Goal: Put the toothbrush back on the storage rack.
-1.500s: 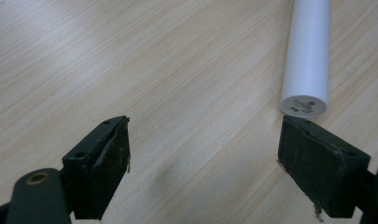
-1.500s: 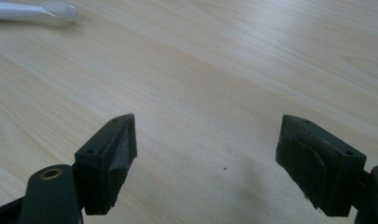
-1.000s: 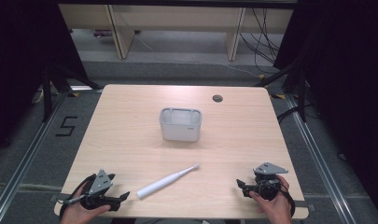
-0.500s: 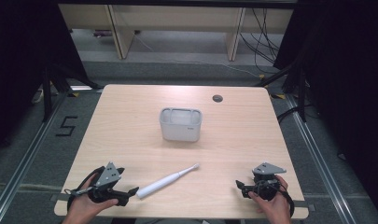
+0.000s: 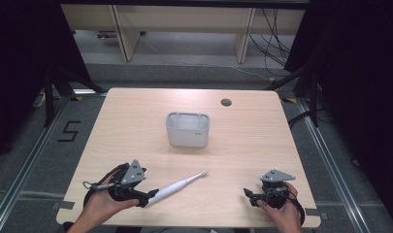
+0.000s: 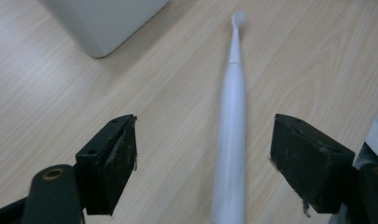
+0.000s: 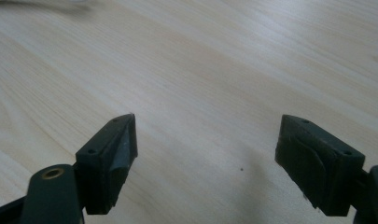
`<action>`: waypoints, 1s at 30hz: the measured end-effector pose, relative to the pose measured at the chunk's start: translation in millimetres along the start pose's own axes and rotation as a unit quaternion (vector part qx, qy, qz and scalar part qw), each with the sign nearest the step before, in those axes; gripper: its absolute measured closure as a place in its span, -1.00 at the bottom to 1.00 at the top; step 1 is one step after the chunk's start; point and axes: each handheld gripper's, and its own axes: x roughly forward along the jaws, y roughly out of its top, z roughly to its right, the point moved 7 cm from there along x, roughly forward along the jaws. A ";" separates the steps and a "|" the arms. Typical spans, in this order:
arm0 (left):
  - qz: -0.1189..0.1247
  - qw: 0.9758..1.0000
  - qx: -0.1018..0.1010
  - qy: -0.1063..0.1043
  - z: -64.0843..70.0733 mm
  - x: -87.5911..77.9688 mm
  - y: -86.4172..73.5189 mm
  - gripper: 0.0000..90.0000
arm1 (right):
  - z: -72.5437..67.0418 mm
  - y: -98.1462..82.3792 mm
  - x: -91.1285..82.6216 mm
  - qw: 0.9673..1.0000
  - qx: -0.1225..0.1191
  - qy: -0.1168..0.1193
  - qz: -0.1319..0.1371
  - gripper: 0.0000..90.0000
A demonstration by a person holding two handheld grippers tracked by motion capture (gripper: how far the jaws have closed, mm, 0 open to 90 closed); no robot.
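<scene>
A white electric toothbrush [image 5: 177,186] lies flat on the wooden table [image 5: 136,126], its brush head pointing toward the grey holder box [image 5: 188,129] at the table's middle. My left gripper [image 5: 148,198] is at the handle end, open. In the left gripper view the toothbrush [image 6: 232,135] runs between the two jaws without touching either, and a corner of the grey box [image 6: 102,21] shows at top left. My right gripper [image 5: 249,196] rests near the front right edge, open, over bare wood in the right gripper view.
A round cable hole [image 5: 226,102] sits in the table's far right part. Shelving and cables stand beyond the far edge. Dark floor with a "5" mark [image 5: 68,131] lies to the left.
My left gripper has moved right along the front edge and now straddles the toothbrush's handle end. The right gripper has stayed put.
</scene>
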 end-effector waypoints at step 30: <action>-0.145 0.984 0.074 -0.070 22.2 68.2 14.4 0.16 | -2.0 -2.5 4.2 1.000 -0.017 0.006 -0.015 -0.51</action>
